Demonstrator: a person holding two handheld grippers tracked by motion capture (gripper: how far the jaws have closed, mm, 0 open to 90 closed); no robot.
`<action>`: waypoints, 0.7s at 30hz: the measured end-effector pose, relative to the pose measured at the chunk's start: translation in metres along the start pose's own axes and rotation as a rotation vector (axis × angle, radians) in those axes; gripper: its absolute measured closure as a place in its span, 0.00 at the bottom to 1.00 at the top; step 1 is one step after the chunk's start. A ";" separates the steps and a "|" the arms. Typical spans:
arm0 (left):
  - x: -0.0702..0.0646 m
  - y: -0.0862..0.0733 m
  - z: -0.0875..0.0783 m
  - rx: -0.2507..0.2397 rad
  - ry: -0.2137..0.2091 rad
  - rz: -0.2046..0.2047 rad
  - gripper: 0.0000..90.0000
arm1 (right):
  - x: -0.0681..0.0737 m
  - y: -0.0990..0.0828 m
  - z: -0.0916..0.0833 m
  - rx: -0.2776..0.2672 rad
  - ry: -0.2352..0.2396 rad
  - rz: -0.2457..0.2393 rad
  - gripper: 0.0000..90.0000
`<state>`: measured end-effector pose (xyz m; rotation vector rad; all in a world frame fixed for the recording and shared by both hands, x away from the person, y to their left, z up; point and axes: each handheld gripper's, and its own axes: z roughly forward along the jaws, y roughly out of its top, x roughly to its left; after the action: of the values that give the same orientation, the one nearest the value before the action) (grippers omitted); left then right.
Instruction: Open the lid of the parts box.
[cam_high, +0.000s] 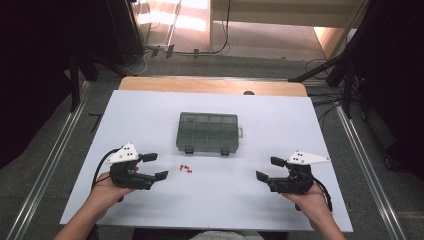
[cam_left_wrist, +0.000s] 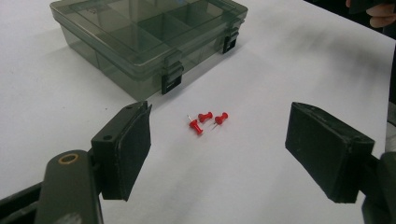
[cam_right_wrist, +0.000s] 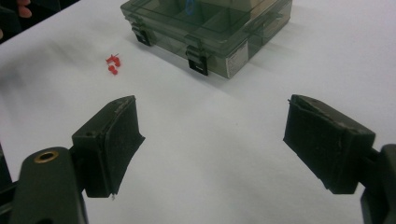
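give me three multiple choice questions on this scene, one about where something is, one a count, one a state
1. Where do the red pushpins lie?
A. inside the box
B. on the white table in front of the box's latch side
C. between the right tool's jaws

2. How many pushpins are there?
A. one
B. three
C. six

3. What state is the grey box in?
A. lid shut, both latches down
B. lid swung open
C. lid off and lying beside it

Answers:
1. B: in the left gripper view they rest on the bare table, apart from the box, on the side of its latches.
2. B: three red heads can be counted in the left gripper view.
3. A: the lid sits flat on the box and both black latches are folded down. The left tool and right tool are both open and hold nothing.
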<state>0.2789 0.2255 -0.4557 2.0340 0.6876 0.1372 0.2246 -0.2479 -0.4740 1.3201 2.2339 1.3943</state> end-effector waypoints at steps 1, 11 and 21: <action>0.000 0.000 0.000 0.000 0.001 0.001 0.25 | 0.000 0.000 0.000 0.003 0.003 -0.003 0.21; 0.000 0.000 0.000 0.000 -0.003 -0.004 0.25 | 0.002 0.000 0.001 0.019 0.006 -0.023 0.23; 0.000 0.000 0.001 0.004 -0.001 -0.005 0.25 | 0.001 0.000 0.000 0.011 0.001 -0.024 0.26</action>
<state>0.2791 0.2244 -0.4561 2.0356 0.6925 0.1326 0.2245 -0.2470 -0.4737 1.2915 2.2537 1.3772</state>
